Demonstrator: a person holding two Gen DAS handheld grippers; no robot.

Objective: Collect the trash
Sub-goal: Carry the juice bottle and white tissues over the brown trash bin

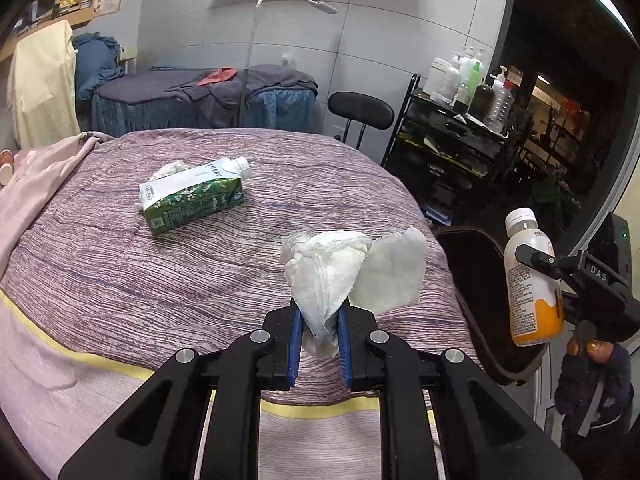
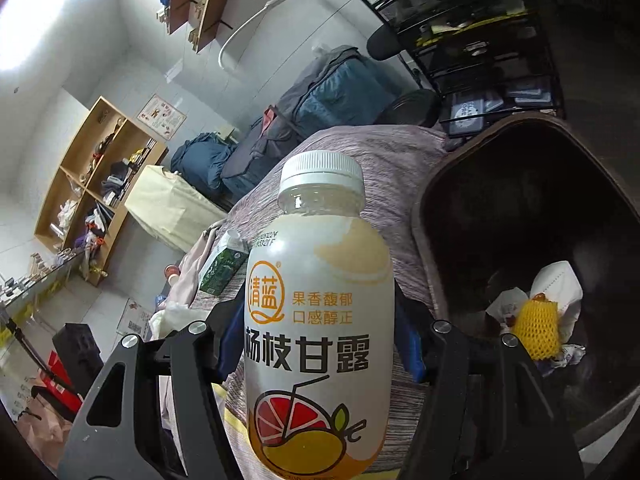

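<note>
Beside the dark brown plastic bin [image 2: 520, 216], left gripper [image 1: 320, 332] pinches crumpled white tissue [image 1: 332, 276], right gripper [image 2: 316, 344] half-wide clamps the orange-labelled drink bottle [image 2: 316, 320], both seemingly for dumping

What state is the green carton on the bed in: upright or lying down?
Lying down. The carton rests on its long side on the bed, its white cap pointing sideways.

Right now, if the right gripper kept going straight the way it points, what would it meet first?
Probably the striped bed cover. The juice bottle clamped in the right gripper aims along the cover's edge, with the trash bin just beside that line. Depth is unclear.
</note>
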